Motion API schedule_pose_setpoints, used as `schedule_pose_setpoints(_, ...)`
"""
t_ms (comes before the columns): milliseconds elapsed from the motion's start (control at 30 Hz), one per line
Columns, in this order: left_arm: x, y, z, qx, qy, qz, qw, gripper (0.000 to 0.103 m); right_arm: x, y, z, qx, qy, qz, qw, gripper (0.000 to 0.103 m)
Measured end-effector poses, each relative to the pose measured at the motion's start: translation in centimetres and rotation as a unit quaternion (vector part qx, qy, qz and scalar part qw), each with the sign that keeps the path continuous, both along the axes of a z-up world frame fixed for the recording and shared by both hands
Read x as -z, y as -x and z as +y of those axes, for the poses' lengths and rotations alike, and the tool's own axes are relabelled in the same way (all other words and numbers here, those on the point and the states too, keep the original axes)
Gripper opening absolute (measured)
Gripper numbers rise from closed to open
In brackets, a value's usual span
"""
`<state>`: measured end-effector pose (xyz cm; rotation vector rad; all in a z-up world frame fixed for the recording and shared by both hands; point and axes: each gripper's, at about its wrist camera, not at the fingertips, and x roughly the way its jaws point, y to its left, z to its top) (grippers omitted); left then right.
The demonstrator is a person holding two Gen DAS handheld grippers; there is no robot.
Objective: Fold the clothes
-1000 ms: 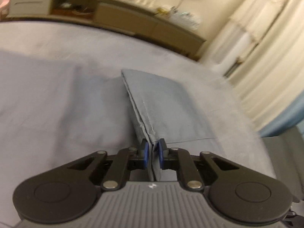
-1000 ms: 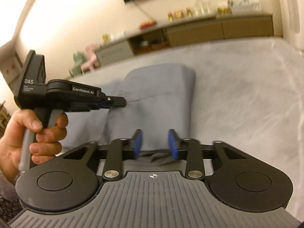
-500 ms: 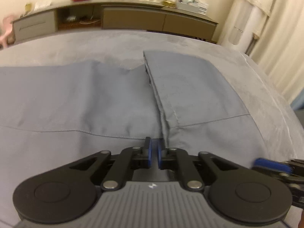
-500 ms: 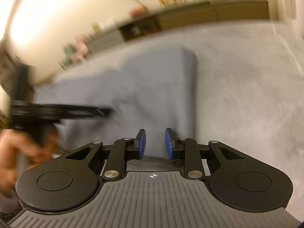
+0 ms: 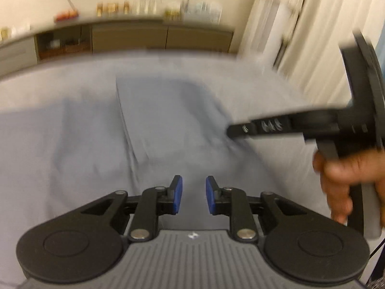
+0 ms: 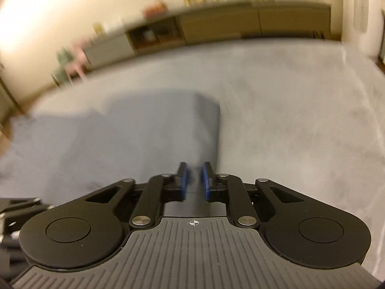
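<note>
A grey-blue garment (image 5: 156,120) lies spread on the grey bed, with one part folded over along a seam edge. My left gripper (image 5: 193,195) hovers over it, its jaws opening and nothing between the blue pads. In the left wrist view my right gripper (image 5: 234,130) reaches in from the right, its tip at the garment's right edge, with a hand (image 5: 349,175) on its grip. In its own view, my right gripper (image 6: 194,180) is closing, a narrow gap left between the pads. The garment's (image 6: 144,132) right folded edge runs down into that gap. Both views are blurred.
The grey bed cover (image 6: 288,108) stretches bare to the right of the garment. A long low cabinet (image 5: 144,38) with bottles on top runs along the far wall. Pale curtains (image 5: 300,36) hang at the right.
The left gripper has let go of the folded edge, and its pads have parted. The right gripper's jaws have narrowed. It has swung into the left view from the right.
</note>
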<state>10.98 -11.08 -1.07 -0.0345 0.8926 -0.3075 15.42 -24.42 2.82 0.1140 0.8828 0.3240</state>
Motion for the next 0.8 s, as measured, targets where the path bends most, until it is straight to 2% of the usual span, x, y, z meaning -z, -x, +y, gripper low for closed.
schedule_pose_setpoints(33,0.3,0.2,-0.5,0.003,-0.007,-0.007,1.0,0.022,0.1,-0.4,0.2,0.001,0.006,0.004,1.0,0.014)
schedule_pose_setpoints(200,0.3,-0.1,-1.5,0.014,-0.018,-0.012,0.9997,0.024,-3.1,-2.0,0.4,0.017,-0.027,-0.044,0.999,0.014)
schedule_pose_setpoints(267,0.6,-0.8,-1.2,0.014,-0.009,-0.006,0.9998,0.024,-2.2,-3.6,1.0,0.014,-0.034,-0.036,0.999,0.014)
schedule_pose_setpoints(333,0.8,-1.4,-0.9,0.014,0.001,0.0,0.9999,0.024,0.1,-5.0,1.7,0.014,-0.013,-0.013,1.0,0.013)
schedule_pose_setpoints(367,0.6,-1.2,-0.2,0.012,0.008,0.003,0.9999,0.024,1.0,-5.4,1.9,0.017,-0.004,-0.004,1.0,0.009)
schedule_pose_setpoints(433,0.2,-0.5,1.5,0.007,0.024,0.011,0.9996,0.024,0.9,-5.6,1.5,0.03,-0.019,0.001,0.999,0.009)
schedule_pose_setpoints(500,-0.1,-0.4,2.3,0.001,0.039,0.015,0.9991,0.024,-0.2,-5.3,1.3,0.034,-0.04,-0.011,0.999,0.017)
schedule_pose_setpoints(567,-0.3,-0.3,2.6,-0.008,0.053,0.018,0.9984,0.024,-1.4,-4.9,1.4,0.032,-0.061,-0.028,0.997,0.017)
schedule_pose_setpoints(600,-0.3,-0.3,2.7,-0.011,0.057,0.021,0.9981,0.024,-1.0,-5.2,1.8,0.033,-0.055,-0.023,0.998,0.017)
schedule_pose_setpoints(733,-0.3,-0.2,3.2,-0.02,0.072,0.038,0.9964,0.024,0.7,-6.2,2.7,0.042,-0.036,0.004,0.998,0.03)
schedule_pose_setpoints(800,-0.4,-0.3,3.4,-0.023,0.08,0.04,0.9958,0.024,0.1,-5.9,3.1,0.031,-0.03,0.014,0.999,0.032)
